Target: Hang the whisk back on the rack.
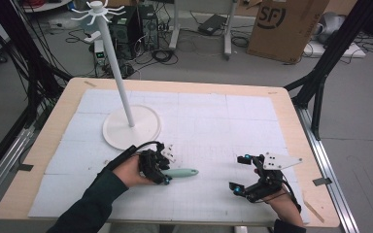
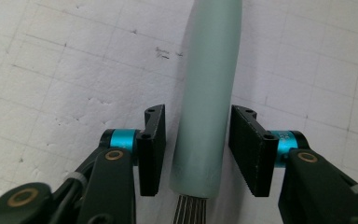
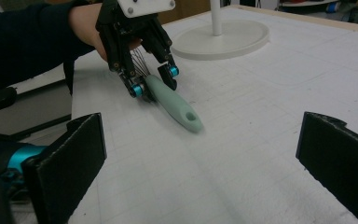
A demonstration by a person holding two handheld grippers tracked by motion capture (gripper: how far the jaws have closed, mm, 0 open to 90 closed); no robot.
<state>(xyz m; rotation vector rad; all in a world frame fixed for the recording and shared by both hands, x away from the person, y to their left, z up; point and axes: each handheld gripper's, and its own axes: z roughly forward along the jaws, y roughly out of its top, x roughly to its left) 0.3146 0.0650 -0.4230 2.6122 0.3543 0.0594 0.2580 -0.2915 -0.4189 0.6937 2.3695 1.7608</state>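
A whisk with a pale green handle (image 1: pixel 182 172) lies on the white mat, its handle pointing right. My left gripper (image 1: pixel 167 166) straddles the handle's wire end. In the left gripper view the handle (image 2: pixel 205 93) runs up between the two pads (image 2: pixel 151 149), with a narrow gap on each side, so the left gripper (image 2: pixel 196 149) is open around it. The whisk's wires (image 2: pixel 190 210) show just below the handle. My right gripper (image 1: pixel 239 172) stands wide open at the front right, nothing between its jaws. The right gripper view shows the handle (image 3: pixel 175 105) and the left gripper (image 3: pixel 154 80) ahead.
A white hook stand (image 1: pixel 131 127) with a tall pole and round base stands at the back left of the mat (image 1: pixel 223 121). The wooden table edge (image 1: pixel 291 111) frames the mat. Cables, a cardboard box (image 1: pixel 284 26) and black frames surround the table.
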